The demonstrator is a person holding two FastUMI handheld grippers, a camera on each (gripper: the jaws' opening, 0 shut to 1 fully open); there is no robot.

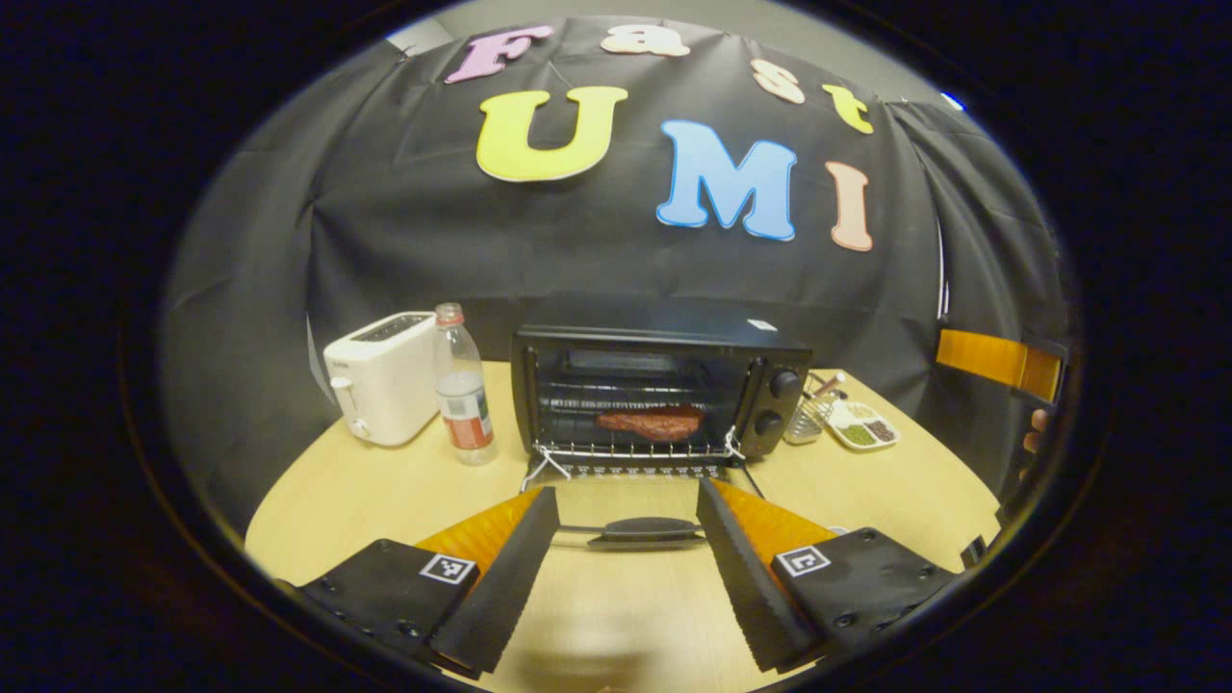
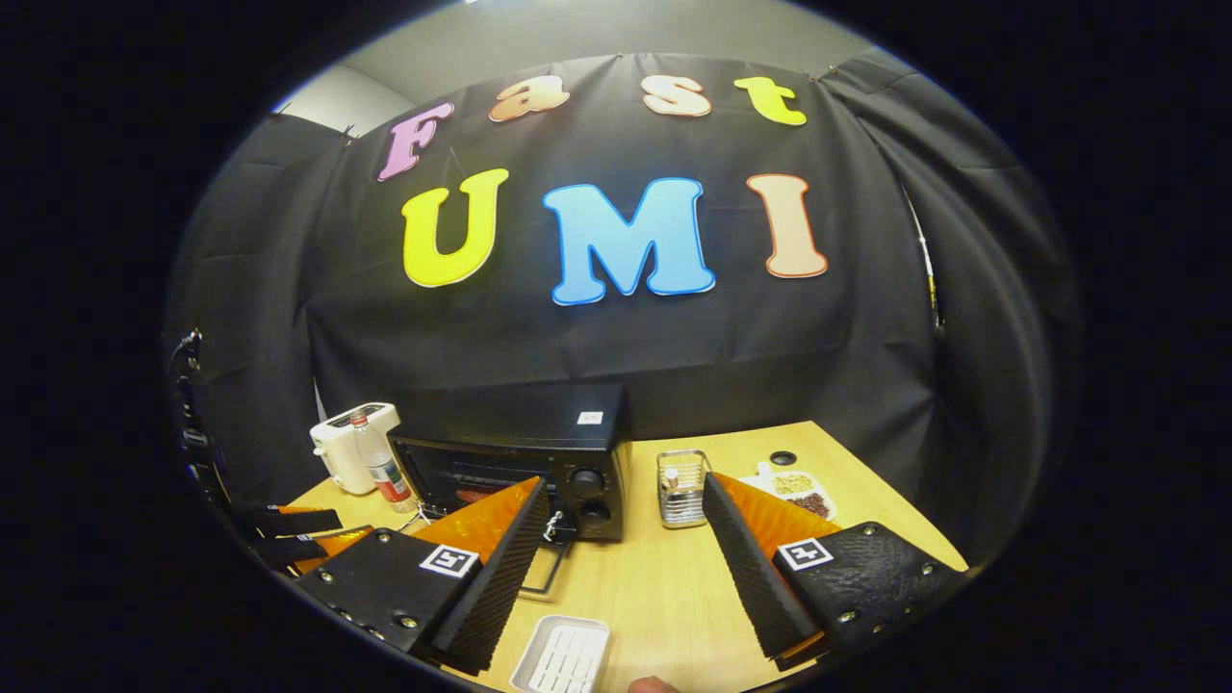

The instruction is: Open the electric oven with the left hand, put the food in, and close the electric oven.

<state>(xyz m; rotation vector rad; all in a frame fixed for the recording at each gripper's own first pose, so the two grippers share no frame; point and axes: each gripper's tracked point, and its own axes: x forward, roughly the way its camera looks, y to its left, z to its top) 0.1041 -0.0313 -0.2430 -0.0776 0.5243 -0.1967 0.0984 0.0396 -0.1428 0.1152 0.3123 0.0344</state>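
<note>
Nearest in the left gripper view, the left gripper (image 1: 628, 539) hovers over the wooden table (image 1: 385, 481) with its two fingers spread wide apart and nothing between them. Just past the fingertips lies the handle (image 1: 647, 528) of the oven door, which hangs fully open and flat toward the near side. Beyond it sits the black oven (image 1: 659, 395), its cavity exposed, and a reddish-brown piece of food (image 1: 653, 422) rests on the wire rack (image 1: 635, 448) inside, toward the right of the cavity. Two knobs sit on the oven's right panel. Left of the oven stands a plastic bottle (image 1: 462, 385), and just left of that a white toaster (image 1: 382, 377). Right of the oven are a wire basket (image 1: 810, 416) and a white dish (image 1: 863, 426) holding small heaps of grains.

In the right gripper view, the right gripper (image 2: 624, 558) is likewise held open, empty, above the table's near edge. A white tray (image 2: 563, 656) lies on the table just below and between its fingers. The left gripper (image 2: 289, 534) appears at the far left, near the oven's open front.
</note>
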